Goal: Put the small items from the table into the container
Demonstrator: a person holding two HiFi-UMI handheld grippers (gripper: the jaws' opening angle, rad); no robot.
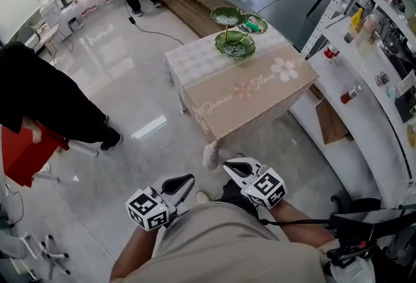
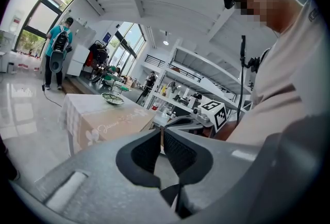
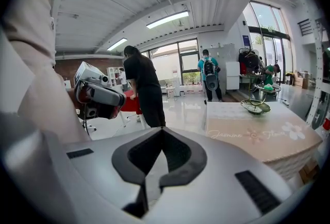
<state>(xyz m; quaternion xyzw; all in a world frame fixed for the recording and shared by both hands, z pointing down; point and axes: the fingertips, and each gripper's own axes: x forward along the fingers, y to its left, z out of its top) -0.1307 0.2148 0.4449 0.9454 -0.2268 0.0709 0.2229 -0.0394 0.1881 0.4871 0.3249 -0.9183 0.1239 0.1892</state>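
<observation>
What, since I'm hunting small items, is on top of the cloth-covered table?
A green three-dish stand on the table's far end, a green item in one upper dish. The cloth hides the tabletop itself; the dishes' other contents are too small to tell.

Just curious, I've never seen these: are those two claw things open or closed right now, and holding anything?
Left gripper: closed, holding nothing.
Right gripper: closed, holding nothing.

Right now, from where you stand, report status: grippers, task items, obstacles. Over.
Shut and empty: left gripper, right gripper. Green tiered glass dish stand on beige-clothed table, ahead, not yet reached. Person in black clothes at left, off the path.
</observation>
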